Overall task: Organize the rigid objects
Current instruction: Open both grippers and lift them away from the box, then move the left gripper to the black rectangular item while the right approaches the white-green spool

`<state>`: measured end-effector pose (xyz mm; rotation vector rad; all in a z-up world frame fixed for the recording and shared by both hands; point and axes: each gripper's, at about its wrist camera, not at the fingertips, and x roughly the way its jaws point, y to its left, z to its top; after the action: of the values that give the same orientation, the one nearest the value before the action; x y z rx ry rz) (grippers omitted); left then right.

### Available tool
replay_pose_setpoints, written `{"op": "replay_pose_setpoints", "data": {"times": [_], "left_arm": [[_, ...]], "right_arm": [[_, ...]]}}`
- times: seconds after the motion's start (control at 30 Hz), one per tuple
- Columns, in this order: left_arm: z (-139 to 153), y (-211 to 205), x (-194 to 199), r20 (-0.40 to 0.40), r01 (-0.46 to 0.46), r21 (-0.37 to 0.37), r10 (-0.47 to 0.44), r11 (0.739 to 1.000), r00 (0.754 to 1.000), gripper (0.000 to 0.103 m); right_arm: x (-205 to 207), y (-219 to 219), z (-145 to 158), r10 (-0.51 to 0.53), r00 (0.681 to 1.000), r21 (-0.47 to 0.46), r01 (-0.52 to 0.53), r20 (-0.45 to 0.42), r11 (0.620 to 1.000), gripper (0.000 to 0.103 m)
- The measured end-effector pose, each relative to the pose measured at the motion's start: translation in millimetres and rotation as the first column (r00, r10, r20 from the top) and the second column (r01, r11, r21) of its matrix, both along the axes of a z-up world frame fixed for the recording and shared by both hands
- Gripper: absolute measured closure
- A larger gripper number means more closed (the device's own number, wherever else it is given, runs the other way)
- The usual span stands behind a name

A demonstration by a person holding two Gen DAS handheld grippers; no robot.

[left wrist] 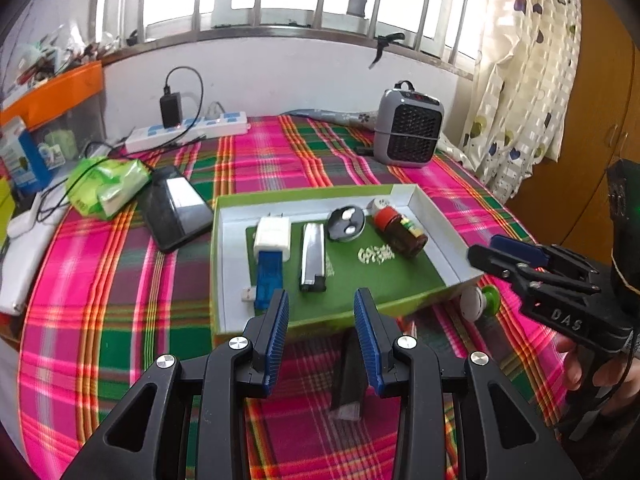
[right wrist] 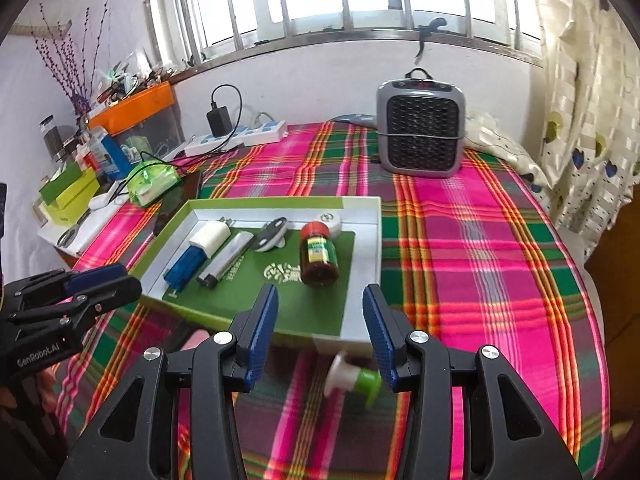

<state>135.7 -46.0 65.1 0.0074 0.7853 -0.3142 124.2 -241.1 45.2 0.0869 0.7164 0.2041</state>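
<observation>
Both tools open, hovering before the tray

Left tool (left wrist: 322, 336) gapes wide, empty; right tool (right wrist: 320, 334) likewise, green-and-white spool (right wrist: 354, 380) on the plaid cloth between its fingers. Green tray (right wrist: 362, 256) at twelve o'clock holds the brown bottle (right wrist: 318, 256), lighter (right wrist: 226, 260), charger (right wrist: 210, 238).

Dark flat object (left wrist: 349, 376) (motion-blurred) partly behind left gripper's fingers (left wrist: 370, 340).

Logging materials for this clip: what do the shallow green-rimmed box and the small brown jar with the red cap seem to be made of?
The shallow green-rimmed box looks like matte cardboard: thin flat walls, crisp folded corners, printed green floor. The small brown jar with the red cap shows a glossy translucent brown body, glass or plastic, undecidable; its red cap looks like plastic.
</observation>
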Motion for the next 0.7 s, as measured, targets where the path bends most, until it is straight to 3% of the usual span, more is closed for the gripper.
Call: {"op": "replay_pose_setpoints", "data": {"times": [0.47,0.7], "left_arm": [[-30,9,-24,-0.079,0.028,-0.059,-0.033,0.998,0.996,0.070],[-35,6,-32,-0.095,0.062,-0.076,-0.069,0.995,0.993,0.068]], "right_arm": [[-27,-42,-19,-0.089,0.996,0.014,0.089,-0.025,0.996,0.058],[-18,-54,-33,-0.037,0.997,0.094,0.044,-0.072,0.995,0.058]]}}
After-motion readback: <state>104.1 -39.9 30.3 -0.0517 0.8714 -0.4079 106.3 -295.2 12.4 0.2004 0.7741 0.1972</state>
